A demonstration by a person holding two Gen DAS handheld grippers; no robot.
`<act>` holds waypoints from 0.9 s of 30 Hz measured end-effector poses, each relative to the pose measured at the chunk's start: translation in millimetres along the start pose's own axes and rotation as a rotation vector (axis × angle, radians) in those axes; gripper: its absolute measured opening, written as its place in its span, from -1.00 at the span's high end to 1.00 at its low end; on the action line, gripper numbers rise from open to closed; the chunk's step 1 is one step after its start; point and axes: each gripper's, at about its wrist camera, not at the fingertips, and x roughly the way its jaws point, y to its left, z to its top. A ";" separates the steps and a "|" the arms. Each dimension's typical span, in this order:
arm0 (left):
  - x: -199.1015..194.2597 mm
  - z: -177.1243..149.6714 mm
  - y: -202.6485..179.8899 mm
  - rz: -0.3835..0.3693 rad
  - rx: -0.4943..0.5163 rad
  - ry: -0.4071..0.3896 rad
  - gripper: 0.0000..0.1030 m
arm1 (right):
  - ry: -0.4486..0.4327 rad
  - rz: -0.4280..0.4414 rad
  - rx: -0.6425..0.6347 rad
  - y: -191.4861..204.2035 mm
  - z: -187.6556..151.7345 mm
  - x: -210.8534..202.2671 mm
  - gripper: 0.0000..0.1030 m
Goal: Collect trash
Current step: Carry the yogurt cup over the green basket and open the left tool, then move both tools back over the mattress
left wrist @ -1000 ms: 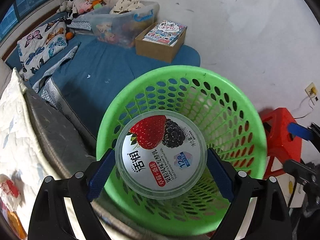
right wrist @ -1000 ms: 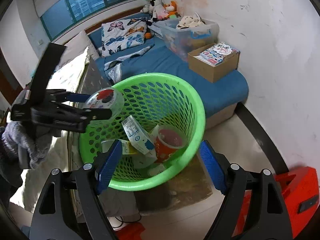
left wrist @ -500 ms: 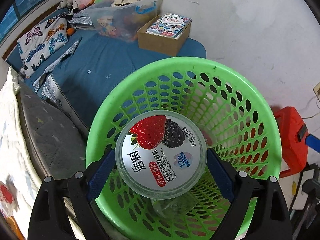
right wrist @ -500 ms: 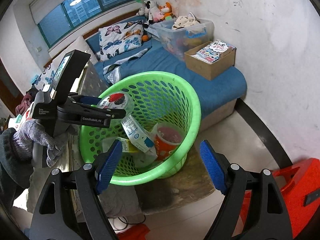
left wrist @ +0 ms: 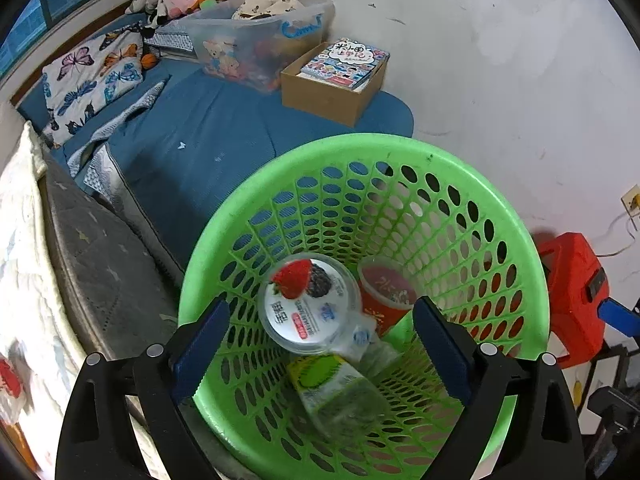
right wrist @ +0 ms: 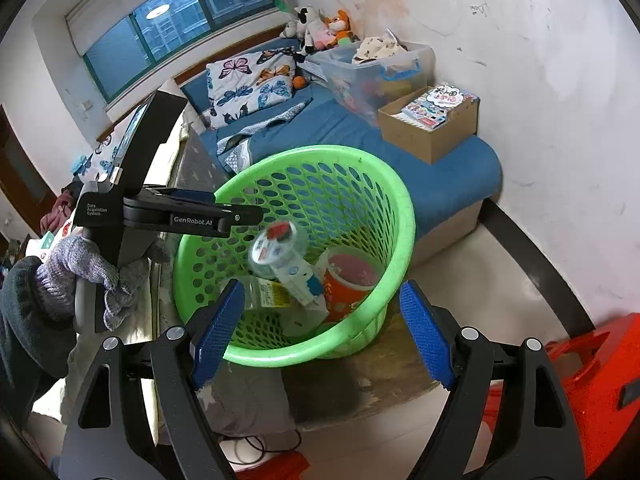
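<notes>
A green perforated basket (left wrist: 472,168) stands on the floor by a low blue mattress; it also shows in the right wrist view (right wrist: 404,200). A clear yogurt cup (left wrist: 308,306) with a strawberry lid is loose inside the basket, blurred in the right wrist view (right wrist: 276,252). Below it lie a red paper cup (left wrist: 384,294), a green-labelled carton (left wrist: 332,384) and other wrappers. My left gripper (left wrist: 320,352) is open and empty above the basket's near rim; it shows from the side in the right wrist view (right wrist: 240,218). My right gripper (right wrist: 320,336) is open and empty, short of the basket.
A cardboard box of books (left wrist: 334,80) and a clear storage bin (left wrist: 260,48) sit on the blue mattress (left wrist: 192,132). A red stool (left wrist: 572,292) stands to the right by the wall; it also shows in the right wrist view (right wrist: 592,376). A grey-covered bed (left wrist: 92,264) lies left.
My left gripper has opened and let go of the yogurt cup, which has dropped into the basket. The left gripper moved further over the basket. The right gripper barely moved.
</notes>
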 end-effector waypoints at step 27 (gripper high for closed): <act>-161.9 -98.8 51.7 0.102 -0.180 -0.237 -0.74 | -0.022 0.135 -0.132 77.7 -0.2 -17.5 -0.55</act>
